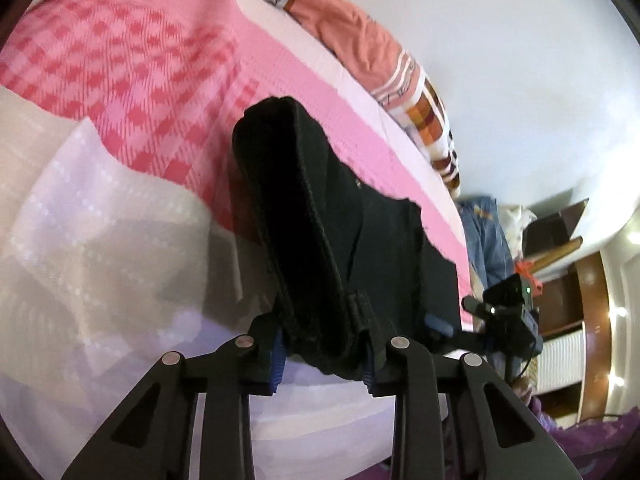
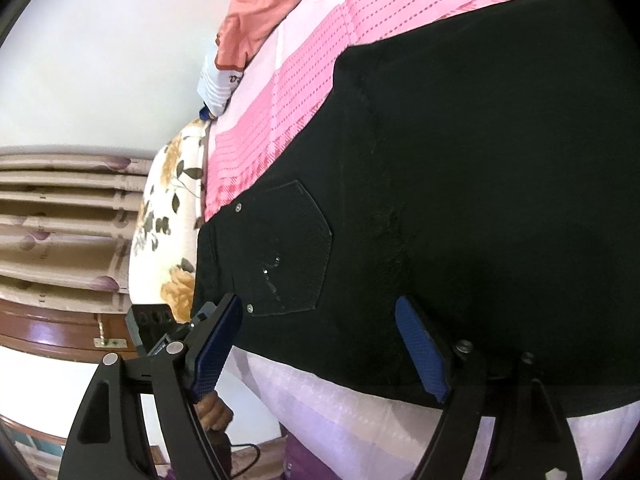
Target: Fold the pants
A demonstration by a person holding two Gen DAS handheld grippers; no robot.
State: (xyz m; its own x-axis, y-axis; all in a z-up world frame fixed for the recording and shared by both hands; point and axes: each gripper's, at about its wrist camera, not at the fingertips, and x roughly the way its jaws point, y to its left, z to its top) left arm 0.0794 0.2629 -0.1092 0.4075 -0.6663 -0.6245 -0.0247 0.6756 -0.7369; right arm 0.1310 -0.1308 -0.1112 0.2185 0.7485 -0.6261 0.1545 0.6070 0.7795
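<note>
Black pants (image 2: 460, 160) lie spread on a pink checked bedsheet (image 1: 132, 80). In the right wrist view the waist end faces me, with a stitched back pocket (image 2: 288, 252) showing. My right gripper (image 2: 320, 348) stands open over the near edge of the pants, one blue pad (image 2: 218, 344) left of the pocket and the other to its right. Neither pad presses the cloth. In the left wrist view my left gripper (image 1: 324, 356) is shut on a doubled-up fold of the black pants (image 1: 296, 220), which rises from between the blue pads (image 1: 279, 356).
An orange and checked quilt (image 1: 360, 36) runs along the wall at the bed's far side. A floral pillow (image 2: 168, 216) sits at the bed's end, with curtains (image 2: 60, 216) and wooden furniture (image 2: 48, 332) behind it. A hand (image 2: 212, 412) shows below the bed edge.
</note>
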